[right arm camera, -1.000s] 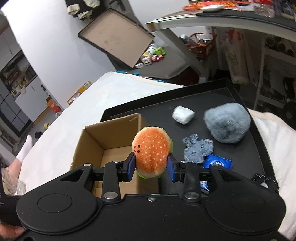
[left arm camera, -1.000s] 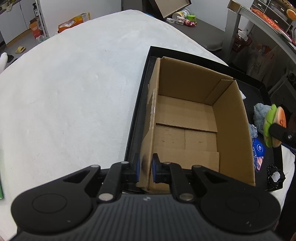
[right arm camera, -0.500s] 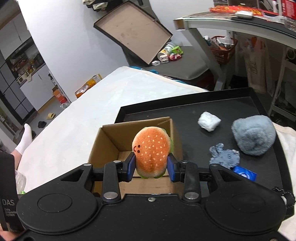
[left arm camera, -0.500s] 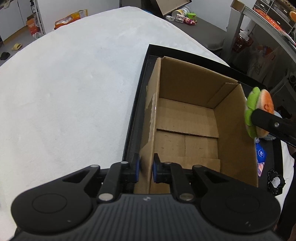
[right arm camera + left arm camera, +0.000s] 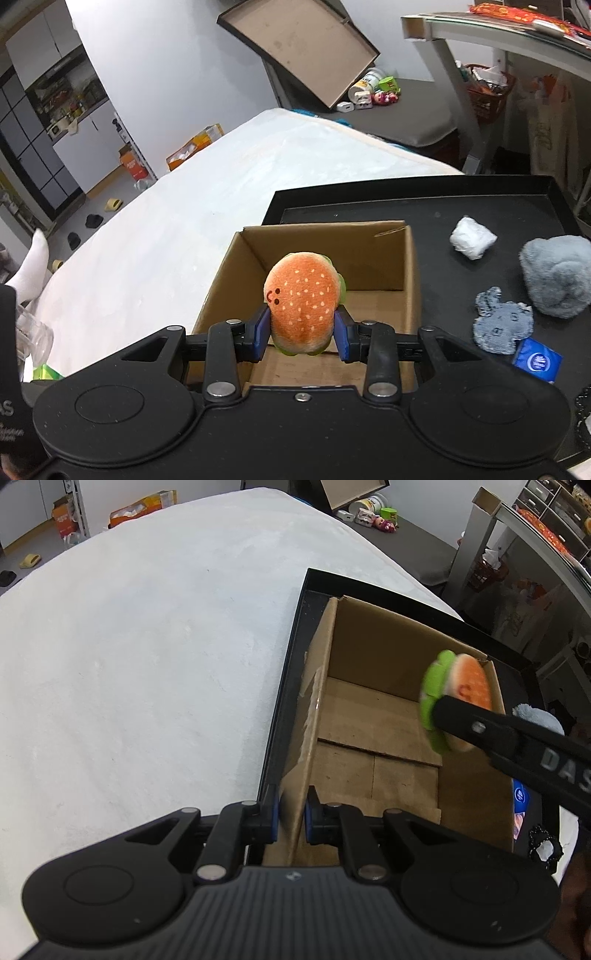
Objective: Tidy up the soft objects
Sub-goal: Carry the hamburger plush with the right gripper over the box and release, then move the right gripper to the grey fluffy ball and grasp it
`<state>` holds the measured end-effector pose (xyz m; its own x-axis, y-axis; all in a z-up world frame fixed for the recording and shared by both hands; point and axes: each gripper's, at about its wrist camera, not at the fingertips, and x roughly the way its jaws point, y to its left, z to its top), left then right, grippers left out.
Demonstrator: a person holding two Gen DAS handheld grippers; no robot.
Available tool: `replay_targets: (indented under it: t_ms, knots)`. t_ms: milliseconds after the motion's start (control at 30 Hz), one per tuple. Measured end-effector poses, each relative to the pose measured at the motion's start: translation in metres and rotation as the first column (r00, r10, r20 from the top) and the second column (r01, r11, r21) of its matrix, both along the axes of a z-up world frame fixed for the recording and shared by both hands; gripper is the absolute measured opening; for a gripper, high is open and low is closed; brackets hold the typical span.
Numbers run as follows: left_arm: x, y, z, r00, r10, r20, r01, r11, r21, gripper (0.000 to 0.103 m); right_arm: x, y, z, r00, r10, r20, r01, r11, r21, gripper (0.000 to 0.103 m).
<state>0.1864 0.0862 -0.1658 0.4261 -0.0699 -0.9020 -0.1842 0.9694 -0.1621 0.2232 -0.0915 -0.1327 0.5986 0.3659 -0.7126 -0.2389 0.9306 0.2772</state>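
My left claw point(image 5: 292, 814) is clamped on the near left wall of the cardboard box point(image 5: 384, 716), one pad outside the wall, one inside. I take the box as my landmark. It stands open-topped on the black tray point(image 5: 424, 201), at the tray's left end, and its floor shows only bare flaps.

My right claw point(image 5: 301, 334) is clenched on the plush burger point(image 5: 301, 295), pads pressing both sides of the bun, the little face turned left. From the right wrist the burger hangs over the box's near edge, above the opening. From the left wrist I see the same burger point(image 5: 456, 701) at the box's right wall, green lettuce edge facing inward, with the right claw's finger across it.

Right of the box on the tray: a blue packet point(image 5: 537, 360) nearest me, a denim-grey fabric piece point(image 5: 504, 325) touching it, then a grey-blue fluffy plush point(image 5: 557, 275), and farthest, a white crumpled wad point(image 5: 472, 237).

Left of the box and beyond the tray spreads the white bed cover point(image 5: 147, 646).
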Motion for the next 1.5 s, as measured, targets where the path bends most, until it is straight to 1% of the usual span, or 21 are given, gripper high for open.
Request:
replay_targets:
  t_ms: [233, 267, 333, 367, 433, 500, 600, 767, 833, 900, 933, 967, 1000, 1033, 1100, 1200, 1300, 1367, 1500]
  knots:
    - [0.003, 0.000, 0.000, 1.000, -0.005, -0.009, 0.005, 1.000, -0.010, 0.012, 0.007, 0.012, 0.000, 1.000, 0.018, -0.002, -0.019, 1.000, -0.008, 0.036]
    - [0.004, 0.001, 0.000, 1.000, -0.004, -0.010, 0.004, 1.000, -0.013, 0.012, 0.007, 0.014, 0.000, 1.000, 0.027, 0.003, -0.027, 1.000, -0.008, 0.038]
    - [0.004, 0.001, 0.000, 1.000, -0.003, -0.011, 0.002, 1.000, -0.015, 0.012, 0.010, 0.017, 0.001, 0.999, 0.048, 0.010, -0.048, 0.999, 0.008, 0.044]
    - [0.003, 0.001, 0.000, 1.000, -0.002, -0.011, 0.002, 1.000, -0.015, 0.013, 0.011, 0.019, 0.000, 0.999, 0.054, 0.005, -0.054, 0.999, 0.000, 0.048]
    - [0.004, 0.002, 0.000, 1.000, 0.000, -0.011, 0.000, 1.000, -0.018, 0.013, 0.011, 0.023, 0.000, 0.997, 0.077, 0.003, -0.077, 0.996, -0.045, 0.050]
    - [0.004, 0.002, 0.000, 1.000, -0.002, -0.010, 0.002, 1.000, -0.013, 0.013, 0.010, 0.022, 0.001, 0.997, 0.081, 0.006, -0.080, 0.995, -0.057, 0.052]
    - [0.003, -0.003, 0.002, 1.000, -0.011, -0.008, 0.011, 1.000, 0.006, 0.014, 0.009, 0.015, 0.004, 0.998, 0.069, -0.011, -0.069, 0.996, -0.048, 0.052]
    - [0.005, -0.004, 0.003, 1.000, -0.005, -0.023, 0.005, 1.000, 0.010, 0.016, 0.002, 0.001, 0.011, 0.997, 0.072, -0.012, -0.072, 0.995, -0.066, 0.053]
    - [0.006, -0.005, 0.003, 1.000, 0.002, -0.027, -0.001, 1.000, 0.019, 0.021, 0.001, -0.007, 0.012, 0.998, 0.060, -0.015, -0.061, 0.995, -0.080, 0.054]
    - [0.006, -0.006, 0.004, 1.000, 0.006, -0.030, -0.005, 0.999, 0.033, 0.032, -0.001, -0.014, 0.013, 0.998, 0.055, -0.020, -0.057, 0.994, -0.093, 0.054]
    - [0.006, -0.007, 0.005, 1.000, 0.008, -0.028, -0.007, 0.999, 0.039, 0.035, -0.001, -0.018, 0.012, 0.998, 0.052, -0.023, -0.054, 0.994, -0.098, 0.054]
    - [0.006, -0.008, 0.006, 1.000, 0.009, -0.025, -0.008, 0.999, 0.044, 0.041, -0.002, -0.021, 0.013, 0.999, 0.048, -0.024, -0.051, 0.994, -0.101, 0.054]
    - [0.005, -0.009, 0.007, 1.000, 0.011, -0.022, -0.009, 0.999, 0.050, 0.045, -0.003, -0.025, 0.013, 0.999, 0.045, -0.024, -0.047, 0.993, -0.106, 0.055]
    - [0.005, -0.010, 0.008, 1.000, 0.011, -0.020, -0.010, 0.998, 0.056, 0.046, -0.003, -0.029, 0.013, 0.999, 0.042, -0.023, -0.045, 0.993, -0.109, 0.056]
    - [0.004, -0.013, 0.010, 1.000, 0.010, -0.017, -0.008, 0.998, 0.065, 0.052, -0.005, -0.036, 0.013, 0.999, 0.037, -0.018, -0.038, 0.992, -0.117, 0.058]
    - [0.004, -0.017, 0.012, 1.000, 0.002, -0.013, -0.001, 0.997, 0.079, 0.057, -0.004, -0.046, 0.016, 0.999, 0.032, -0.006, -0.032, 0.991, -0.129, 0.059]
    - [0.003, -0.020, 0.013, 1.000, 0.002, -0.012, -0.001, 0.996, 0.090, 0.059, -0.002, -0.057, 0.017, 1.000, 0.023, 0.003, -0.022, 0.990, -0.140, 0.060]
    - [0.004, -0.023, 0.014, 1.000, 0.000, -0.013, 0.001, 0.996, 0.094, 0.060, -0.001, -0.064, 0.018, 1.000, 0.021, 0.012, -0.019, 0.988, -0.155, 0.065]
    - [0.005, -0.029, 0.015, 1.000, -0.006, -0.016, 0.008, 0.994, 0.113, 0.062, 0.005, -0.080, 0.019, 1.000, 0.013, 0.028, -0.008, 0.984, -0.178, 0.071]
